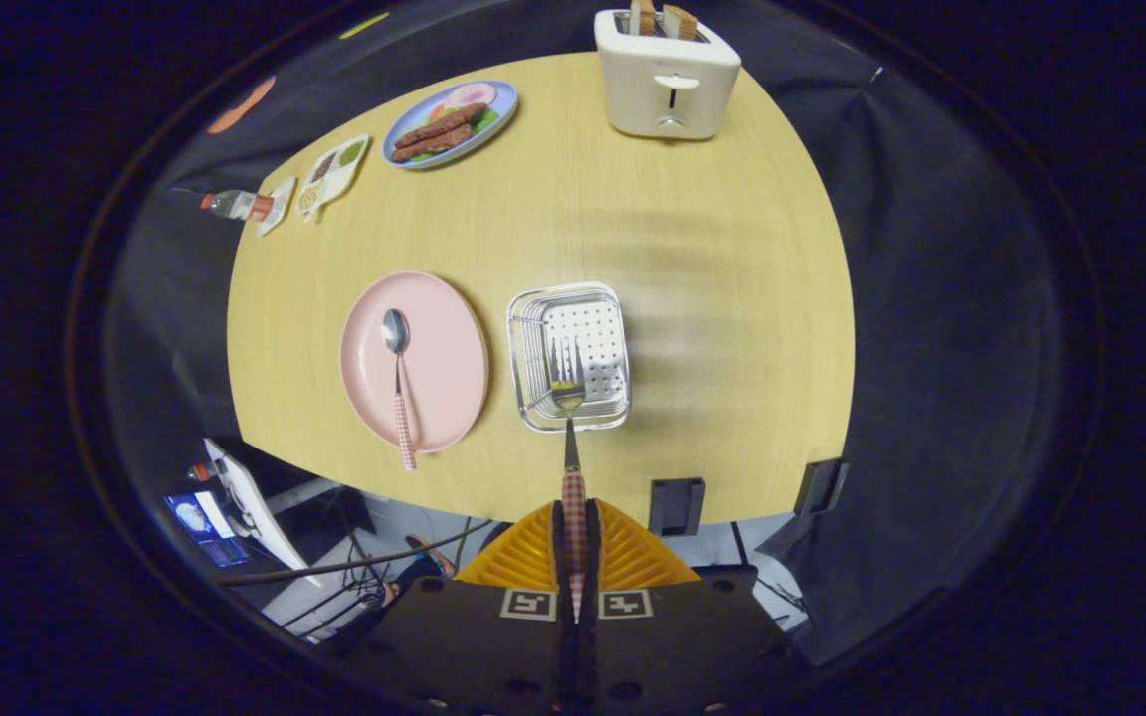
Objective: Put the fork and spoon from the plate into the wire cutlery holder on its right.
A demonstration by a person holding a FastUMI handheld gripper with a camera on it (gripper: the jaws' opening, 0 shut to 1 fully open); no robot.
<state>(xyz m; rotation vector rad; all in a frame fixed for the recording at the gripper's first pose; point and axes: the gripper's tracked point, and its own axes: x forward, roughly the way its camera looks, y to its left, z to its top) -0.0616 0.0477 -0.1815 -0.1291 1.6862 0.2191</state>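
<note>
My gripper (574,517) is shut on the checked handle of the fork (569,398), high above the table. The fork points straight ahead, and its tines hang over the wire cutlery holder (523,338), which stands on the wooden table to the right of the pink plate (449,358). The spoon (398,378) lies on that plate with its bowl away from me and its checked handle reaching over the plate's near rim.
A white toaster (668,80) with two bread slices stands at the table's far side. A blue plate of food (449,124), a small divided dish (334,171) and a bottle (235,205) sit far left. Two black clamps (677,504) grip the near table edge.
</note>
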